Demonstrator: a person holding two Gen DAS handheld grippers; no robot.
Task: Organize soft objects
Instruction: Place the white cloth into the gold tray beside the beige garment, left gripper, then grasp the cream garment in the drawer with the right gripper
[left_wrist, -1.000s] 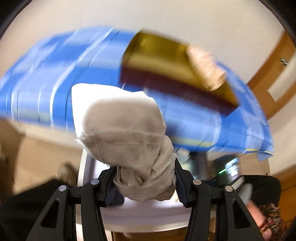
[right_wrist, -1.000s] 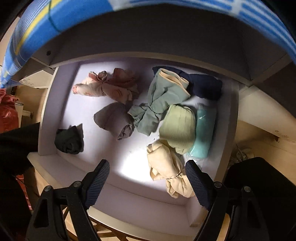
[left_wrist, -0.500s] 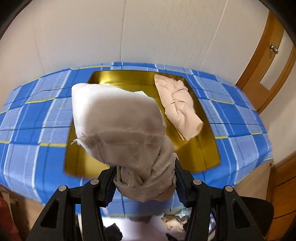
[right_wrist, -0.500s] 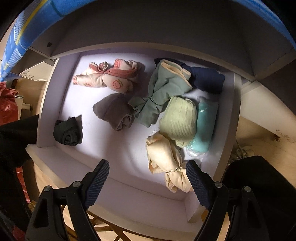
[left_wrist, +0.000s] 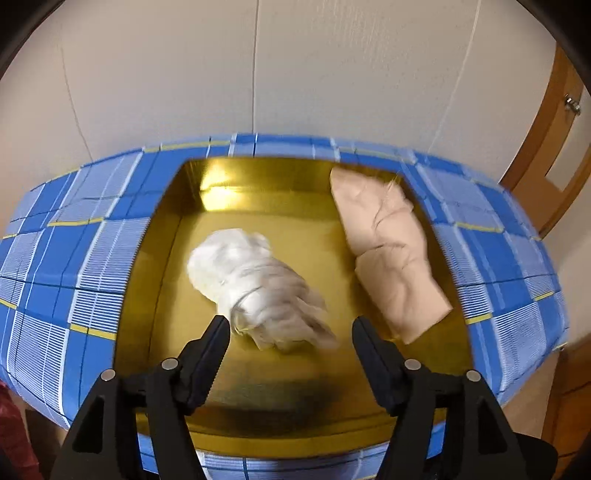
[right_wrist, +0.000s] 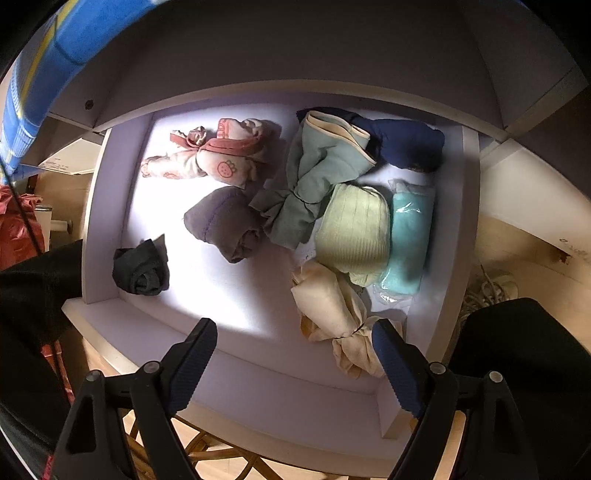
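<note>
In the left wrist view a white cloth bundle (left_wrist: 258, 291) lies in a gold tray (left_wrist: 295, 402), just beyond my open, empty left gripper (left_wrist: 291, 332). A peach cloth bundle (left_wrist: 391, 254) lies along the tray's right side. In the right wrist view my right gripper (right_wrist: 293, 343) is open and empty above the front edge of a white drawer (right_wrist: 258, 373). The drawer holds several rolled cloths: a cream bundle (right_wrist: 332, 310) near my right finger, a pale green one (right_wrist: 354, 232), a teal one (right_wrist: 408, 236), a grey-green one (right_wrist: 314, 181), a navy one (right_wrist: 406, 144), a brown one (right_wrist: 225, 225), a pink patterned one (right_wrist: 218, 155) and a dark grey one (right_wrist: 142, 269).
The tray sits on a blue checked tablecloth (left_wrist: 74, 258) against a white wall (left_wrist: 258, 62). A wooden door (left_wrist: 554, 144) stands at the right. The table's underside (right_wrist: 295, 48) overhangs the drawer's back. A dark sleeve (right_wrist: 37, 288) is at the drawer's left.
My left gripper carried the white bundle up over the tray, opened and released it; the bundle now lies in the tray. The right gripper stayed open over the drawer, shifting only slightly.
</note>
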